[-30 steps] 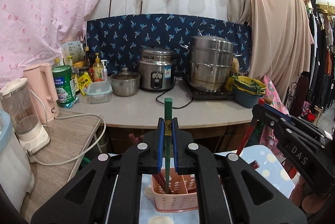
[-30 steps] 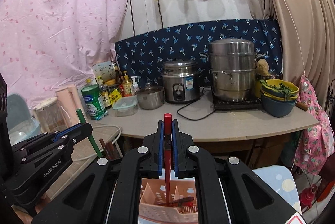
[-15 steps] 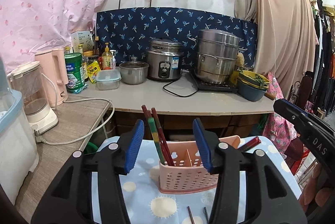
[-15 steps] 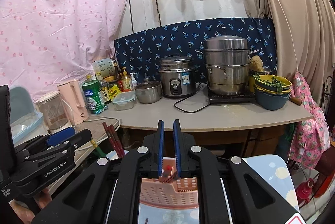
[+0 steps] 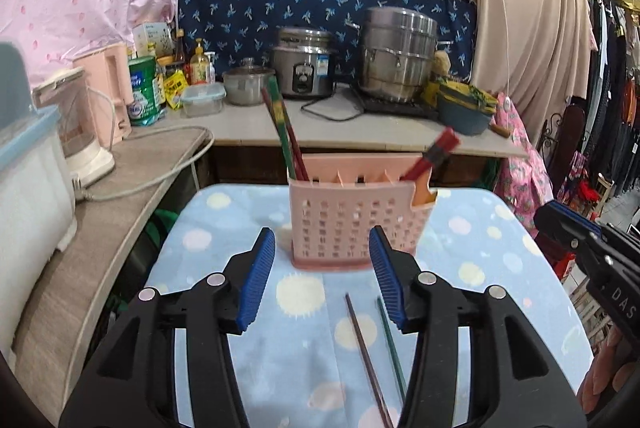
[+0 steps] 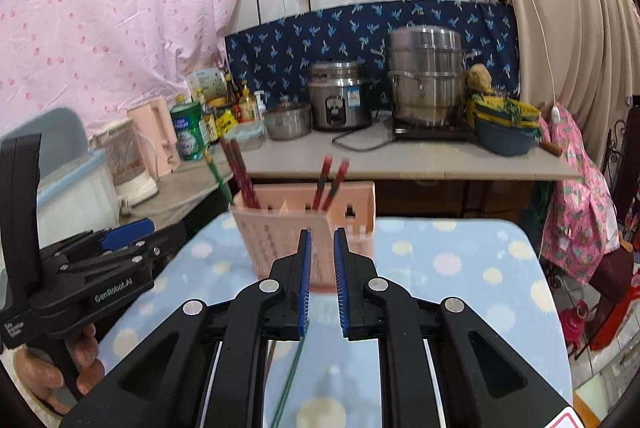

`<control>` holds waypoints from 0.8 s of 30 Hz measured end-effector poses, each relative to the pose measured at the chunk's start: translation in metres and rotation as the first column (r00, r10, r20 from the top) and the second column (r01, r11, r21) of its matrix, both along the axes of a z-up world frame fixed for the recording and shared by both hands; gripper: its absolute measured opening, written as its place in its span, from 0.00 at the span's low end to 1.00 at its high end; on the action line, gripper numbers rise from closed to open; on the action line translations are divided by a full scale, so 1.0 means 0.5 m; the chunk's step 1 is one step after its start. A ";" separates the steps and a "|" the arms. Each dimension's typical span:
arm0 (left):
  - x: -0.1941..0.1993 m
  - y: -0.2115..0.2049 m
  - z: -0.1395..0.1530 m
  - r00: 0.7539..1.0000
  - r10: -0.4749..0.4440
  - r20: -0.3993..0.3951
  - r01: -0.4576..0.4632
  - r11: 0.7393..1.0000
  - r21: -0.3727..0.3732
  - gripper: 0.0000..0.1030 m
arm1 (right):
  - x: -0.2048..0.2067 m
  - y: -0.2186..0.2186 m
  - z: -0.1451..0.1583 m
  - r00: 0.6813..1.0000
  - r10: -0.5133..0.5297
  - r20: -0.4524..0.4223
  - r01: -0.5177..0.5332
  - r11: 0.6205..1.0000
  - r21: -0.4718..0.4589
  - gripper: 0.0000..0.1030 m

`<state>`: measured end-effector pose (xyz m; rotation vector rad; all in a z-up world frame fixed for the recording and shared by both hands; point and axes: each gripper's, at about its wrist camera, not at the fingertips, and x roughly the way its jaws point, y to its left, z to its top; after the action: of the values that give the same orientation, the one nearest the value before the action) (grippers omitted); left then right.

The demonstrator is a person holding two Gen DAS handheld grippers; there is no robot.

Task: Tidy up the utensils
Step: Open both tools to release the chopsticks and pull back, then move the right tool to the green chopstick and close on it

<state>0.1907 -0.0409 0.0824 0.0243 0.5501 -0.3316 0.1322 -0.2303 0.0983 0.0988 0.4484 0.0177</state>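
The desk under a pale-blue cloth with pastel dots (image 5: 472, 228) carries a pink perforated plastic utensil basket (image 5: 352, 228) at twelve o'clock from the left claw (image 5: 322, 278). That claw stands apart and empty after its jaws have just been opening, and the right claw (image 6: 320, 282) shows a narrow gap with nothing between its pads. Red and green chopsticks (image 5: 286, 131) lean in the basket's nine-o'clock compartment, a red pair (image 5: 434, 151) leans at three o'clock, and one brown chopstick (image 5: 366, 352) and one green chopstick (image 5: 390, 344) lie loose on the cloth at six o'clock from the basket.
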 end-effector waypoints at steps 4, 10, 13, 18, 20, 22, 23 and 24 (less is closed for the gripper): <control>-0.039 0.006 -0.036 0.999 0.006 -0.042 -0.005 1.000 0.019 0.45 | -0.050 0.004 -0.052 0.997 0.006 -0.071 -0.006 1.000 -0.006 0.12; -0.087 0.016 -0.080 0.995 0.033 -0.093 -0.030 0.999 0.035 0.45 | -0.104 0.011 -0.110 0.989 0.011 -0.149 -0.010 1.000 0.009 0.12; -0.104 0.023 -0.100 0.992 0.046 -0.116 -0.041 0.998 0.046 0.45 | -0.126 0.018 -0.134 0.984 0.015 -0.177 -0.013 1.000 0.009 0.12; -0.135 0.036 -0.136 0.984 0.064 -0.163 -0.054 0.996 0.067 0.45 | -0.156 0.030 -0.169 0.975 0.023 -0.219 -0.020 1.000 0.017 0.12; -0.144 0.040 -0.145 0.983 0.066 -0.174 -0.055 0.996 0.071 0.45 | -0.166 0.036 -0.183 0.971 0.028 -0.236 -0.024 1.000 0.018 0.12; -0.154 0.044 -0.156 0.980 0.066 -0.185 -0.053 0.996 0.077 0.45 | -0.177 0.042 -0.199 0.967 0.032 -0.253 -0.029 0.999 0.017 0.12; -0.157 0.045 -0.160 0.980 0.068 -0.189 -0.053 0.995 0.082 0.45 | -0.181 0.046 -0.206 0.964 0.036 -0.262 -0.032 0.999 0.018 0.12; -0.162 0.047 -0.165 0.979 0.069 -0.194 -0.053 0.995 0.087 0.45 | -0.185 0.048 -0.212 0.963 0.037 -0.266 -0.034 0.999 0.016 0.12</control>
<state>0.1097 -0.0174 -0.0002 0.0542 0.7592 -0.2529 0.0396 -0.2061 -0.0078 0.1049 0.7199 0.0421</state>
